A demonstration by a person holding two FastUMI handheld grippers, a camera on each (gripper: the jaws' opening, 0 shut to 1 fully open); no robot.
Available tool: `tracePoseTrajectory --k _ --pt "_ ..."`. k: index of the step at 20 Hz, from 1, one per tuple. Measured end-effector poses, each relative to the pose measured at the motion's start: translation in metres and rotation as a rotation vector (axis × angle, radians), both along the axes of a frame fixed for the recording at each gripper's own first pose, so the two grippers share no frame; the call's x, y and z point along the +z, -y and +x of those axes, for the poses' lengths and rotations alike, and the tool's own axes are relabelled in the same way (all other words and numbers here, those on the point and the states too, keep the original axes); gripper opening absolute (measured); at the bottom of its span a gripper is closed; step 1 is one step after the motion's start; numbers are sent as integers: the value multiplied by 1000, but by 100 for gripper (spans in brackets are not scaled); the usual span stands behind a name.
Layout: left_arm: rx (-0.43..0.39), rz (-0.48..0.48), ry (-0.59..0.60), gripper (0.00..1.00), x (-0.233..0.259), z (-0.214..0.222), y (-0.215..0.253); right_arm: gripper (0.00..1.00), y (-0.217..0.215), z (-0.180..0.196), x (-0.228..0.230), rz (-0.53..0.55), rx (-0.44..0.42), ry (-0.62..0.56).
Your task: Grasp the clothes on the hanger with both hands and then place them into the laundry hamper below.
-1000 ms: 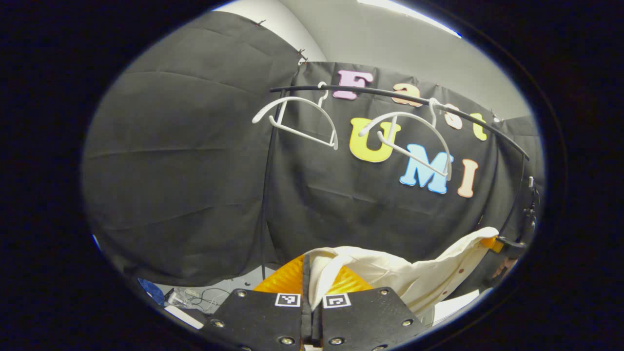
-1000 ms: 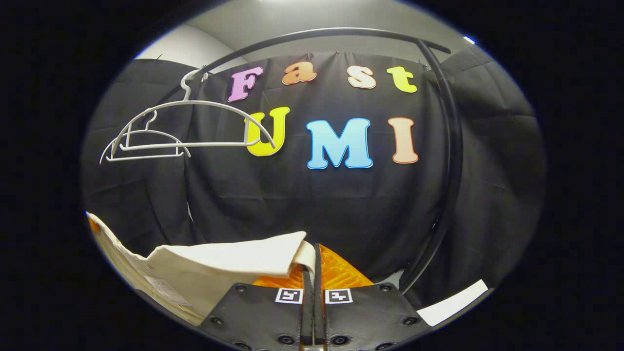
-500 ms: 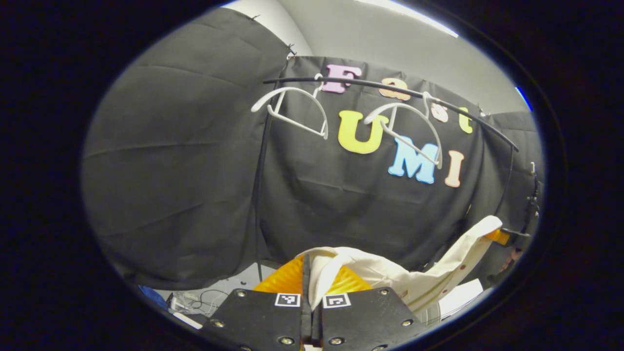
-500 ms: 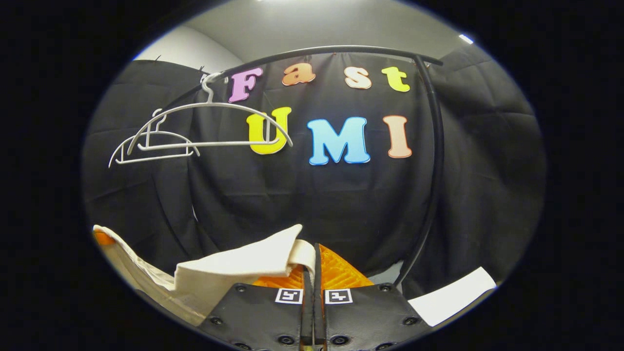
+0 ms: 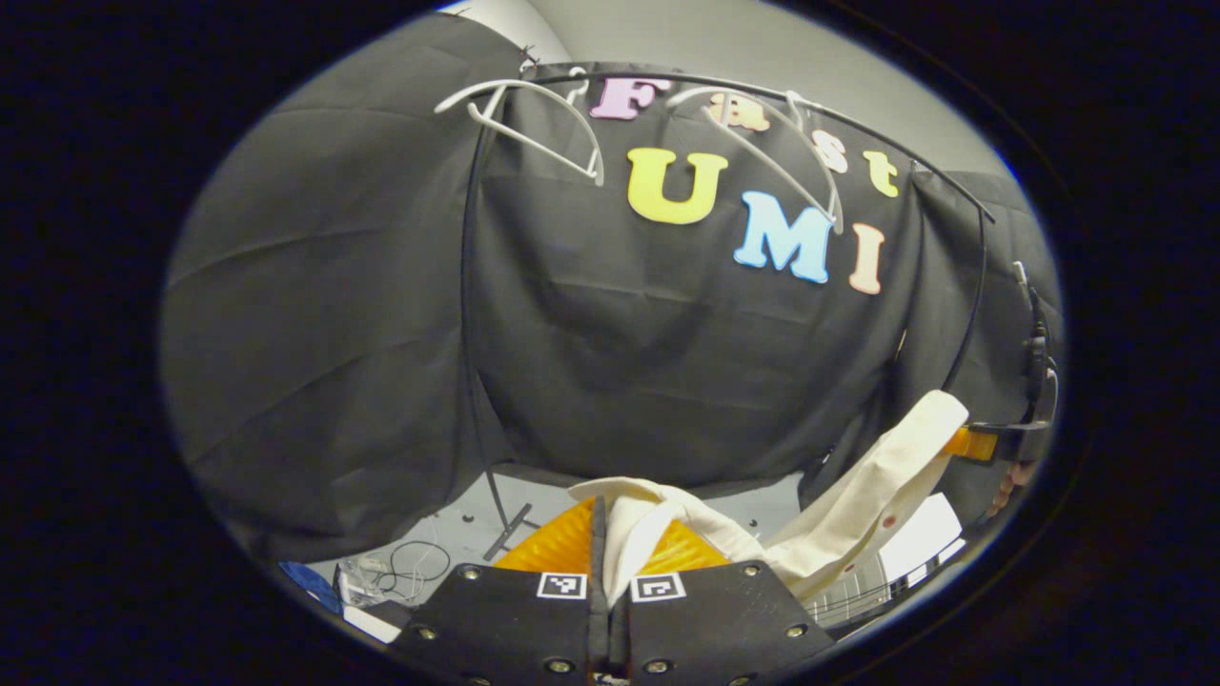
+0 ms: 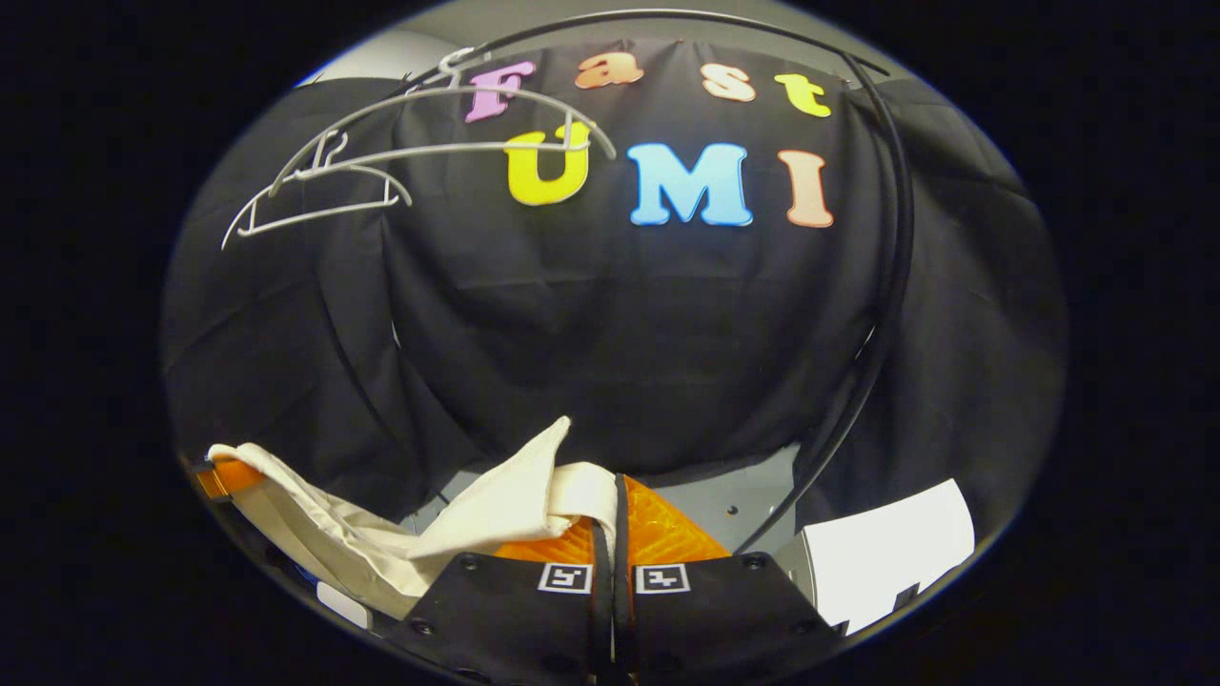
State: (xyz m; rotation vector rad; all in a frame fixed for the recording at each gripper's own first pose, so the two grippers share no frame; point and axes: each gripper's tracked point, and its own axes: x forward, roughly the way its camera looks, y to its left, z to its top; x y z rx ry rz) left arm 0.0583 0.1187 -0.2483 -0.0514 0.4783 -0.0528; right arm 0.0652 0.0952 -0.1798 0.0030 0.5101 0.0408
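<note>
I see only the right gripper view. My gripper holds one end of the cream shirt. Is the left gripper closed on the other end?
Observer: Yes. In the left gripper view, the left gripper has both fingers pressed on a fold of the shirt.
Operator: Is there something loose on the floor on that side?
Observer: A coil of thin cable lies on the floor at the lower left.
Operator: Can you see the hamper under the shirt?
Observer: A wire grid shows just below the sagging shirt; it may be the hamper, but I cannot tell for sure.

Cream garment (image 6: 496, 500) pinched in right tool (image 6: 610, 519)
</note>
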Motion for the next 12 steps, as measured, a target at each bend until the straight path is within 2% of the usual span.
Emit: tracePoseTrajectory --k 7,12 --pt "-34 45 -155 2 -92 -8 -6 2 -13 -5 -68 -61 78 -169" --pt "-46 55 -197 2 -110 2 -2 4 -22 -14 -91 -9 54 -270"
